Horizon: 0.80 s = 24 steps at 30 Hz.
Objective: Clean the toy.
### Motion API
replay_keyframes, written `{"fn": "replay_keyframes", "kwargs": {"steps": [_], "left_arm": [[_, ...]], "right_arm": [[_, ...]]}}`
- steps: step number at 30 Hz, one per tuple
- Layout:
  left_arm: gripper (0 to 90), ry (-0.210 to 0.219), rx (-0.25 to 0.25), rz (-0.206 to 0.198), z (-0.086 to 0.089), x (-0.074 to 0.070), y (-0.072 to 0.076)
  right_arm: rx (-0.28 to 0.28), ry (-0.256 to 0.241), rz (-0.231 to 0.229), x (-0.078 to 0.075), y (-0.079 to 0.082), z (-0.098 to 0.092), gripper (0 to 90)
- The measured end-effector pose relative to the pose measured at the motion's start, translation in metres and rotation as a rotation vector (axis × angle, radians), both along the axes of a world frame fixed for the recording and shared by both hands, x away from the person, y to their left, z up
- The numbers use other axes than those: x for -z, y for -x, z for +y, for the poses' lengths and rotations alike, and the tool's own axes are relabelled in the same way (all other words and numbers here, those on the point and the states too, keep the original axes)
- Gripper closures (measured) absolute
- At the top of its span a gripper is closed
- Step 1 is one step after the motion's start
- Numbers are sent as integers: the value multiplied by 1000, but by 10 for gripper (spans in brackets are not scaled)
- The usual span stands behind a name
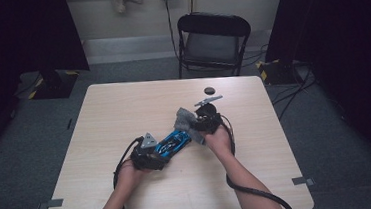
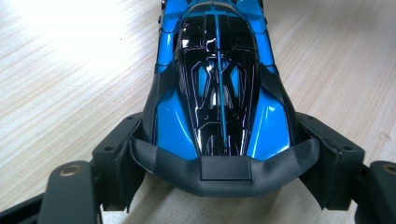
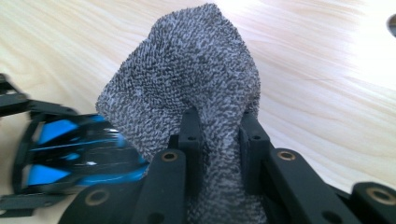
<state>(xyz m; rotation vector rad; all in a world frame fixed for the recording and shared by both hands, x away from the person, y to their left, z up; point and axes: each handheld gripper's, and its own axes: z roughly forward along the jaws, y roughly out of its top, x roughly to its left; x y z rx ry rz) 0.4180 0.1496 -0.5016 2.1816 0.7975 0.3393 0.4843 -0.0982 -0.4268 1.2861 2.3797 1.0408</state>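
Note:
A blue and black toy race car (image 1: pixel 174 141) lies near the middle of the wooden table (image 1: pixel 123 109). My left gripper (image 1: pixel 150 155) is shut on its black rear wing; the left gripper view shows both jaws pressed against the car (image 2: pixel 217 93) at its tail. My right gripper (image 1: pixel 202 125) is shut on a grey knitted cloth (image 1: pixel 184 119), which stands bunched up from between its jaws in the right gripper view (image 3: pixel 187 98). The cloth touches the front end of the car (image 3: pixel 70 149).
A small dark round disc (image 1: pixel 209 90) lies on the table behind the grippers. A black folding chair (image 1: pixel 212 39) stands beyond the far table edge. Cables trail from both grippers toward the near edge.

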Motion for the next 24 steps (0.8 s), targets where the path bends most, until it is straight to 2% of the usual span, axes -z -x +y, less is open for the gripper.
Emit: {"fn": "replay_keyframes", "kwargs": {"steps": [13, 24], "left_arm": [[241, -1, 0, 1, 0, 0, 0], [241, -1, 0, 1, 0, 0, 0]], "right_arm": [[-137, 26, 8, 3, 22, 41, 756], [-222, 38, 11, 6, 34, 71, 756]]}}
